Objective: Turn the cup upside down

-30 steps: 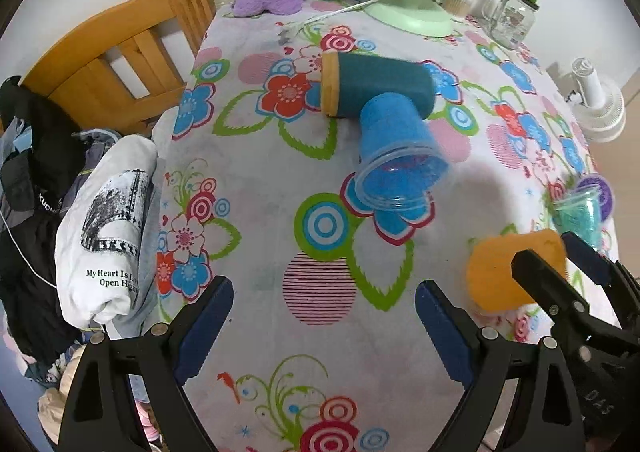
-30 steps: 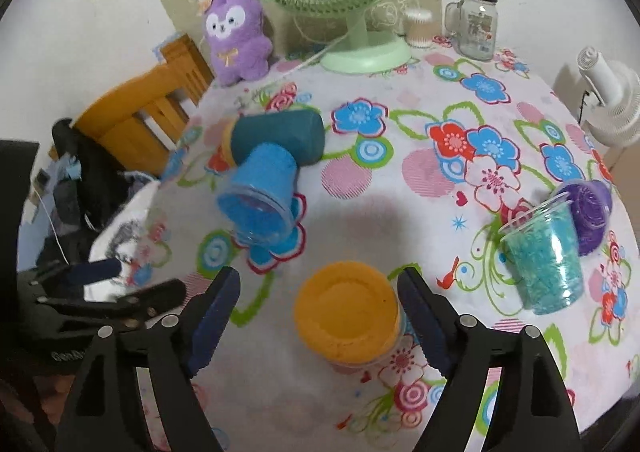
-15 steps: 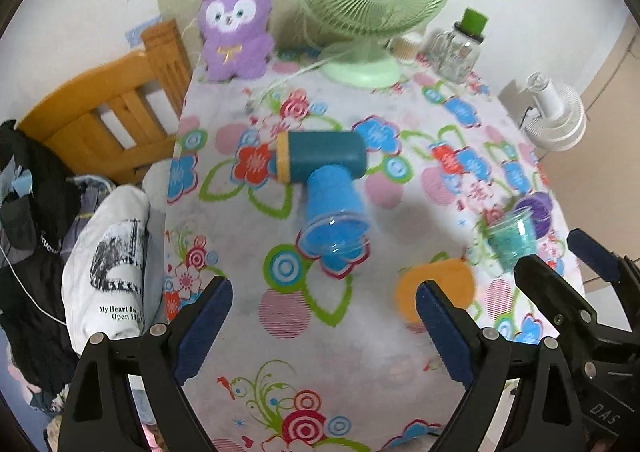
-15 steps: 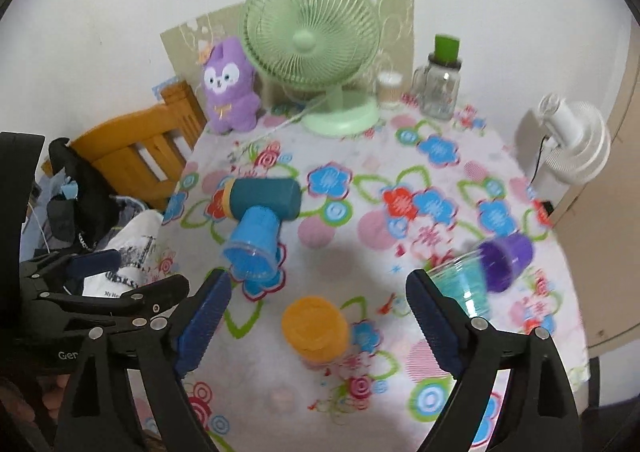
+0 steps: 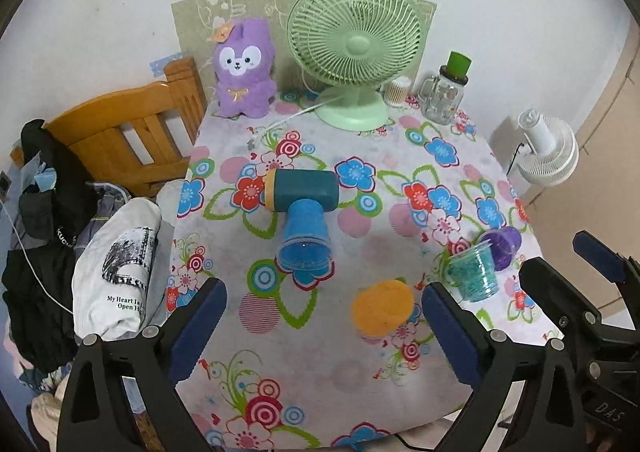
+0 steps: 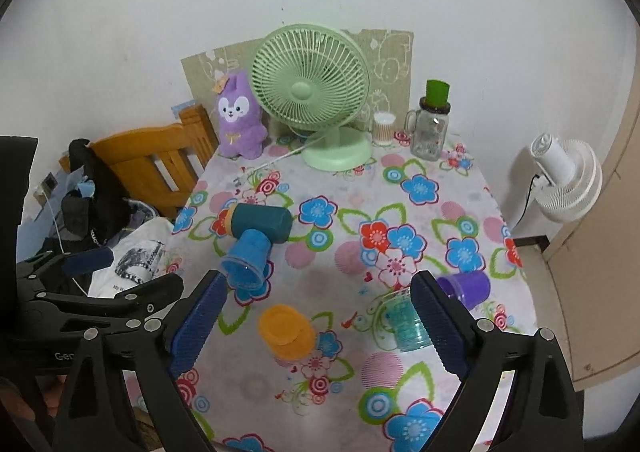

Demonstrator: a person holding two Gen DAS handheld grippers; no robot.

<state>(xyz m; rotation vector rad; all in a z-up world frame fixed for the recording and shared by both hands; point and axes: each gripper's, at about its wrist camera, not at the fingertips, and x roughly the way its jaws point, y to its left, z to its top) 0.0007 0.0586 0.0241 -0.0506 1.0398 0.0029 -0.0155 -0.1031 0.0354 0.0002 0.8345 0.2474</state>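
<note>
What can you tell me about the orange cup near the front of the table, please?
The orange cup looks like matte plastic, a plain tapered tumbler with no handle. It stands upside down on the floral tablecloth, flat base up and mouth down. Nothing else touches it: the teal cup stands apart beside it, and both grippers hover open and clear of it.

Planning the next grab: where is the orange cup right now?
The orange cup stands upside down near the table's front edge, between the lying blue cup on its left and the teal cup on its right, in both views.
</note>
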